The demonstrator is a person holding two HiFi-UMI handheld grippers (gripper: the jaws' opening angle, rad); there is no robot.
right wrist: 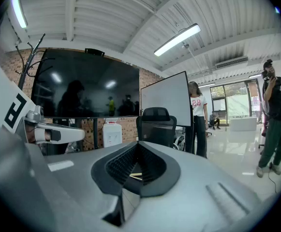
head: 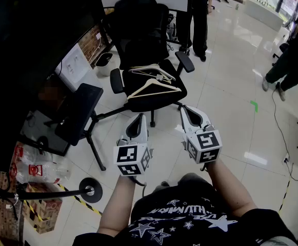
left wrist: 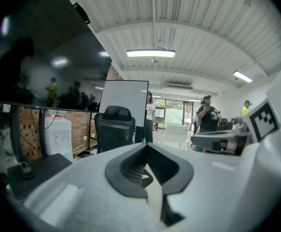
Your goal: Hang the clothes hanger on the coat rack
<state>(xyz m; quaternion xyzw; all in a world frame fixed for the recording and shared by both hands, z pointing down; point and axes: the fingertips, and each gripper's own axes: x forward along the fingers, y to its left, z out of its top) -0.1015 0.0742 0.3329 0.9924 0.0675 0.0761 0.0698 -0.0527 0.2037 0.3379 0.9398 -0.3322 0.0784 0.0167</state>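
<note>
Black chair [head: 147, 45], cream clothes hangers [head: 155, 82], white left gripper [head: 139, 116], white right gripper [head: 186, 109] — black-and-white markers [head: 127, 154]

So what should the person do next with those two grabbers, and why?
Probably open the fingers of the right gripper and reach forward to the nearest hanger on the chair. It and the left gripper are both shut, empty and short of the hangers.

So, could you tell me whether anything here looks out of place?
Yes: several clothes hangers lie in a loose heap on the seat of the black office chair instead of hanging up. Nothing looks broken.
</note>
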